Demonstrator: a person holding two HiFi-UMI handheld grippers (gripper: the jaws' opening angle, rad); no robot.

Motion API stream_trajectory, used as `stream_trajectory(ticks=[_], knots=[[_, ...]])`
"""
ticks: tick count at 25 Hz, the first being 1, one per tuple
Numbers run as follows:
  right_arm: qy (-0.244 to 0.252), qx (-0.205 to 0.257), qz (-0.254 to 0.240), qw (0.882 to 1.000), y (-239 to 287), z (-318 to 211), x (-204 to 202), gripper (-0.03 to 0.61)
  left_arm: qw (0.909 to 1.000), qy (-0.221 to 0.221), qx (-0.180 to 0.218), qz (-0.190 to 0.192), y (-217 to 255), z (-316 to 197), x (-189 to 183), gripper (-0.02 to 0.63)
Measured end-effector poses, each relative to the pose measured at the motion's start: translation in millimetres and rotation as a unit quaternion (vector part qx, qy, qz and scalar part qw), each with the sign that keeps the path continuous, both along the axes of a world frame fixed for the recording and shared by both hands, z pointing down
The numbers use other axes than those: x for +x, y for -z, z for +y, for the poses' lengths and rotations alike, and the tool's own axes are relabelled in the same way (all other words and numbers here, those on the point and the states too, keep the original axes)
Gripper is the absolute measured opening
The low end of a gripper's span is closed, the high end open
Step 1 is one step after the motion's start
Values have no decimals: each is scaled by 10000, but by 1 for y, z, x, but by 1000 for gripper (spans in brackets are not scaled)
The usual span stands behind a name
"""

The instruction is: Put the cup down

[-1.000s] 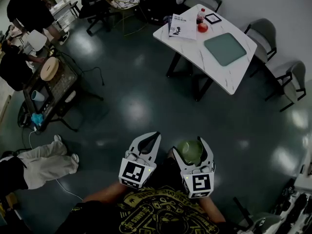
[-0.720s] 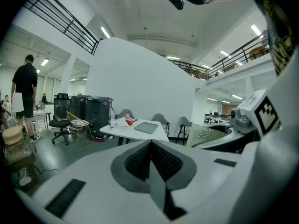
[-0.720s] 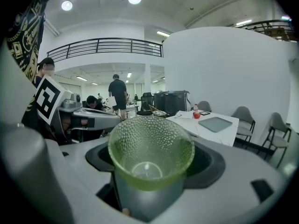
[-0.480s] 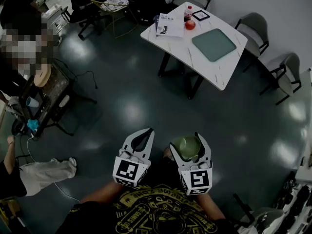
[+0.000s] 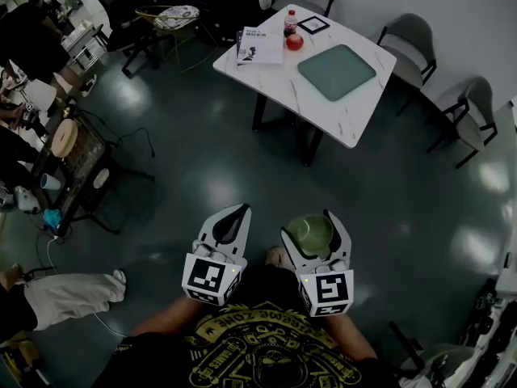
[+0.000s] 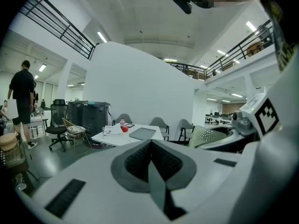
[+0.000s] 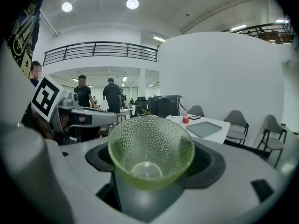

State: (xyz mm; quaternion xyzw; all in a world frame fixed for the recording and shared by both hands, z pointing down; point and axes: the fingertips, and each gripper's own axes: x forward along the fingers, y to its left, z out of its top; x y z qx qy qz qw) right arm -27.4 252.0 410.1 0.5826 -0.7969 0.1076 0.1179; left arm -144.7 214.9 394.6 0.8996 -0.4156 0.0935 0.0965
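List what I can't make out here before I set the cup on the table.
- Cup base and outer wall: right gripper view, the jaws cover them; the head view only looks into it from above.
- Booklet print, bottle label: head view, too small.
- Floor underfoot: head view, the torso hides it.
- Table free space: gripper views, seen too edge-on.

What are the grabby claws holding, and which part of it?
The right gripper clamps a green bumpy cup by its outer sides, mouth up. The left gripper is shut and holds nothing.
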Motion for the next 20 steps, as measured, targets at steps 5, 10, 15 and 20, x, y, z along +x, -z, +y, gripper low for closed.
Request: stream_trajectory(ticks=[5, 10, 15, 20], knots=[[-54, 26, -11, 10000, -1, -2, 27, 400, 10000, -58, 38, -25, 1, -1, 28, 11], [-108, 20, -20, 9999, 0, -2, 43, 400, 9999, -95, 52, -71, 3, -1, 43, 11], [-171, 28, -42, 9998, 0, -7, 51, 400, 9998, -171, 62, -48, 5, -9, 55, 11], [-263, 0, -39, 9996, -6, -15, 61, 400, 9994, -338, 32, -27, 1, -22, 71, 11]])
